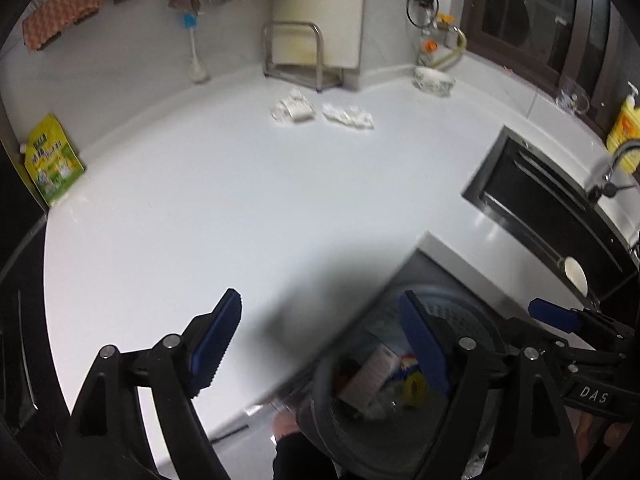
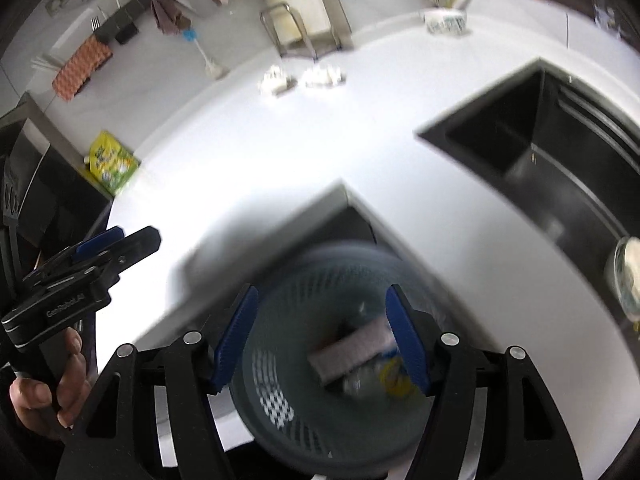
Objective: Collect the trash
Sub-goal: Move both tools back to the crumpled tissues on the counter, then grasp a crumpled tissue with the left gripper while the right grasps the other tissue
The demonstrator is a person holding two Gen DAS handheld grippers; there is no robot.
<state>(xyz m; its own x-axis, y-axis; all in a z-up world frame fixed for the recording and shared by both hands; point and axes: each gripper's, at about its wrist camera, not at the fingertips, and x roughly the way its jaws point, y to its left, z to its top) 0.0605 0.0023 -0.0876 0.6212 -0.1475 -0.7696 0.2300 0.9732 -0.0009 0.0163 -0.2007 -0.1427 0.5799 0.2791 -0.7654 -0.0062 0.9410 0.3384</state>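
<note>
Left gripper: jaws wide apart, nothing held. Right gripper: jaws wide apart, nothing held, poised above grey mesh bin below white counter edge. In bin: blurred carton, yellow scrap. On counter, far back, beside metal rack: 2 crumpled white wads.

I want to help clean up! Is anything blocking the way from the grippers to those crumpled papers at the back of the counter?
Nothing visible does. The two crumpled papers lie on bare counter, and both grippers are open and empty.
</note>
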